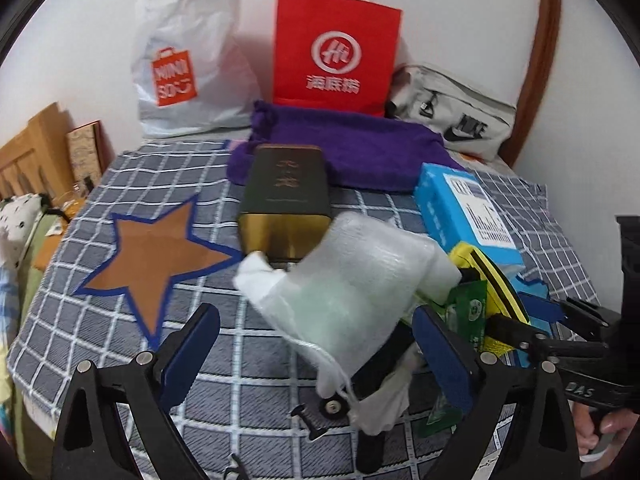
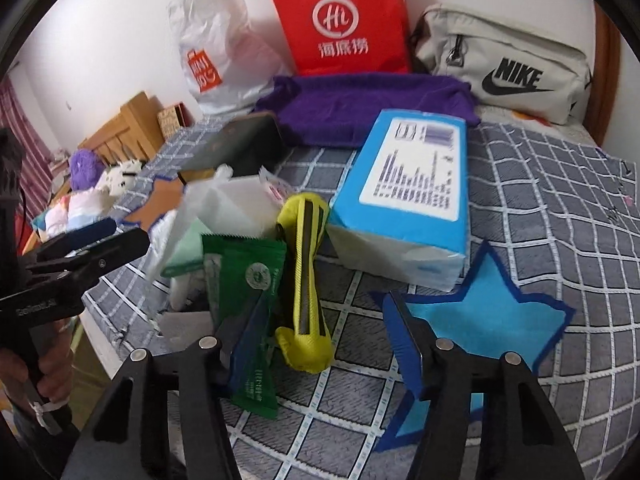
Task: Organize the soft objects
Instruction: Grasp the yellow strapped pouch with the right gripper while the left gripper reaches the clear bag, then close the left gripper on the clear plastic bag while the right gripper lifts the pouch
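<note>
Bedding in a grey-and-white check covers the bed (image 2: pixel 560 208), which carries everything here. Left gripper (image 1: pixel 316 344) has jaws spread wide, with the white mesh pouch (image 1: pixel 348 280) lying between them and partly draped over the right pad; neither pad looks to be pressing on it, though blur makes contact hard to rule out. Brown star patch (image 1: pixel 160 256) lies out past the left jaw, probably a drop mark for sorted items. Right gripper (image 2: pixel 324 332) has jaws partly spread, nothing pinched: the green sachet (image 2: pixel 248 304) leans against the inside of its left jaw, and the yellow pouch (image 2: pixel 306 280) stands upright in the gap, nearer the left jaw and clear of the right one. Blue star patch (image 2: pixel 480 320) sits beneath and beyond the right jaw. Blue box (image 2: pixel 416 200) lies just ahead of the right jaws, dark tin (image 1: pixel 286 200) just ahead of the left. Purple towel (image 1: pixel 344 148), red paper bag (image 1: pixel 336 48), white plastic bag (image 1: pixel 188 60) and grey waist bag (image 2: pixel 504 68) line the far wall, well beyond either pair of jaws. Soft items cluster between the two grippers, so each tool likely takes one and carries it to its own star.
</note>
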Demonstrator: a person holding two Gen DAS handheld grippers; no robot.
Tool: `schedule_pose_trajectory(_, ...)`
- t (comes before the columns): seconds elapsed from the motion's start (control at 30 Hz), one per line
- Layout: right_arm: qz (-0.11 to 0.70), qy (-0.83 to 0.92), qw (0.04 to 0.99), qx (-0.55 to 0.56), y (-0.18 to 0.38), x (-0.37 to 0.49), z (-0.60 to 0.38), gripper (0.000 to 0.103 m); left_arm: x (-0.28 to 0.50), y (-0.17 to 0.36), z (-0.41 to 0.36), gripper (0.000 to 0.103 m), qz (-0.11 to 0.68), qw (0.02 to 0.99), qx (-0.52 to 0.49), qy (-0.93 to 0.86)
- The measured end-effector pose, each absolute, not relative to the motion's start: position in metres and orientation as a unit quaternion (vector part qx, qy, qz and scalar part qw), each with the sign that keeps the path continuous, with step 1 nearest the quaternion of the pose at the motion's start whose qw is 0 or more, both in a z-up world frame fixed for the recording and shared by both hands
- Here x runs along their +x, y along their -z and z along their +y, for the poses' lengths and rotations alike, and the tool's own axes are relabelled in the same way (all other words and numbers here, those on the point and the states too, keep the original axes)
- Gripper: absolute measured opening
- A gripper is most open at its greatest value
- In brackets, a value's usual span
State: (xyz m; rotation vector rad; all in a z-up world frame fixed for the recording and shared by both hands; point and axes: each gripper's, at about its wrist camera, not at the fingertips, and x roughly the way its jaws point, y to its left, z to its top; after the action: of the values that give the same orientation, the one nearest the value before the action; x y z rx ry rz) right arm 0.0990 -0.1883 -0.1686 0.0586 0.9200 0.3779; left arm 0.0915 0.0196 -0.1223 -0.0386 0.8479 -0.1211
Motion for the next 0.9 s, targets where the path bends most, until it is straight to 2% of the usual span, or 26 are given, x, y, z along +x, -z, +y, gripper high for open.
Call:
schedule_pose_trajectory(0.03,0.440,-0.186,0.878,0.031,0.171,0.100,-0.188,0.054,0.094,0.125,0.016,0.098,0.413,0.909,-0.015,0.062)
schedule_pose_trajectory(0.07,0.439,-0.191,0.877,0.034,0.172,0.101,-0.188,0.046,0.097,0.128,0.013,0.098,0.415,0.907,-0.011,0.066)
schedule_pose_trajectory(0.1,0.438,-0.198,0.876,0.035,0.172,0.101,-0.187,0.035,0.101,0.131,0.009,0.098,0.418,0.906,-0.008,0.069)
schedule_pose_trajectory(0.13,0.437,-0.204,0.876,0.033,0.172,0.101,-0.187,0.028,0.104,0.134,0.007,0.097,0.421,0.904,-0.004,0.071)
schedule_pose_trajectory(0.17,0.435,-0.206,0.876,0.031,0.171,0.100,-0.188,0.016,0.107,0.137,0.003,0.094,0.420,0.905,0.002,0.073)
schedule_pose_trajectory(0.23,0.431,-0.204,0.879,0.023,0.168,0.097,-0.189,0.016,0.113,0.142,-0.002,0.073,0.422,0.904,0.013,0.072)
schedule_pose_trajectory(0.37,0.421,-0.205,0.884,0.009,0.157,0.086,-0.198,0.016,0.119,0.147,-0.001,0.049,0.428,0.900,0.010,0.079)
schedule_pose_trajectory(0.43,0.418,-0.195,0.887,0.002,0.153,0.080,-0.206,0.015,0.119,0.147,0.002,0.027,0.428,0.900,0.005,0.089)
schedule_pose_trajectory(0.53,0.420,-0.183,0.889,0.002,0.152,0.076,-0.216,0.015,0.116,0.143,0.008,0.012,0.422,0.901,-0.004,0.100)
schedule_pose_trajectory(0.9,0.405,-0.180,0.896,0.019,0.142,0.063,-0.234,0.014,0.110,0.121,0.021,0.004,0.403,0.910,-0.017,0.093)
